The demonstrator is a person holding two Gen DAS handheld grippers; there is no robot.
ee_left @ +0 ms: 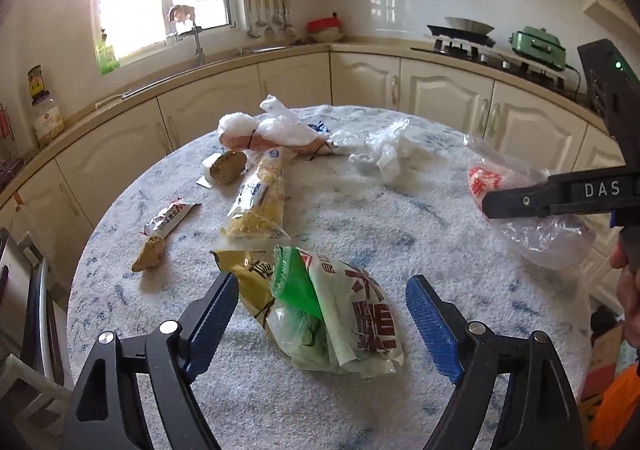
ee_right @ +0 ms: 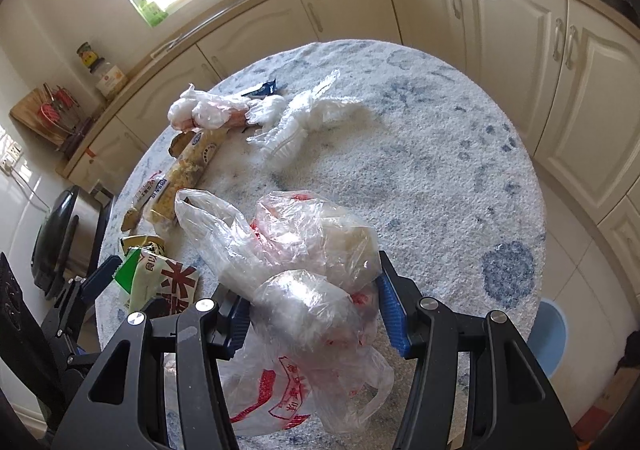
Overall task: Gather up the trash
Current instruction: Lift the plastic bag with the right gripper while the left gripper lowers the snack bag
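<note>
My left gripper [ee_left: 320, 314] is open and low over the table, its blue pads on either side of a green and white bag with red characters [ee_left: 352, 314] without pressing it. A yellow wrapper [ee_left: 248, 278] lies against the left pad. My right gripper [ee_right: 314, 310] is shut on a crumpled clear plastic bag with red print [ee_right: 304, 250], which bulges up between the pads and hangs below them. In the left wrist view that bag [ee_left: 532, 238] shows at the right edge.
More trash lies on the round white-and-blue table [ee_right: 440, 170]: a noodle packet [ee_left: 260, 202], a sausage wrapper [ee_left: 172, 216], brown scraps [ee_left: 148, 254], tied white bags [ee_left: 260, 130], loose clear plastic [ee_left: 392, 154]. Cabinets curve behind. A blue bin [ee_right: 554, 334] stands on the floor at the right.
</note>
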